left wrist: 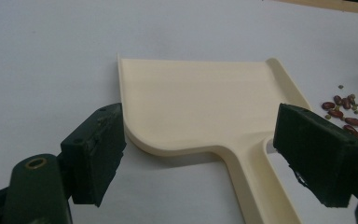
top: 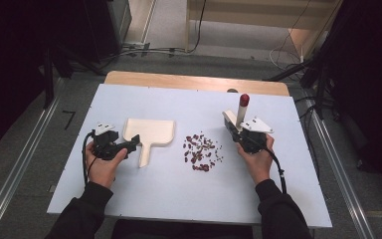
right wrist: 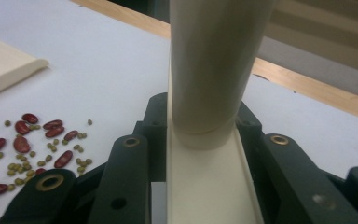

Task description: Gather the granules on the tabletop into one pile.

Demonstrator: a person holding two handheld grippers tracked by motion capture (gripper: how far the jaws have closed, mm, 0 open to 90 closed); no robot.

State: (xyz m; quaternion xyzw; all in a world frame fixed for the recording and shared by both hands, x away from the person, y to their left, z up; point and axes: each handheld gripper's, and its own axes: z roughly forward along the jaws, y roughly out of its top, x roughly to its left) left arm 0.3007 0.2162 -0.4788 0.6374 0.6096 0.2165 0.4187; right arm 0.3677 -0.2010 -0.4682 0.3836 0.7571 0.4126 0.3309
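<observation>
A cream dustpan lies flat at centre-left of the table, its handle toward me. My left gripper is open beside that handle. In the left gripper view the jaws of the left gripper stand wide on either side of the dustpan where pan meets handle, touching neither. Red and green beans lie scattered in the middle. My right gripper is shut on a cream tool with a round, red-tipped handle that points up. The tool sits clamped in the right gripper.
The white table top has a wooden strip along its far edge. Beans lie just right of the pan, and beans lie left of the right gripper. Metal rails and cables run on the floor at both sides.
</observation>
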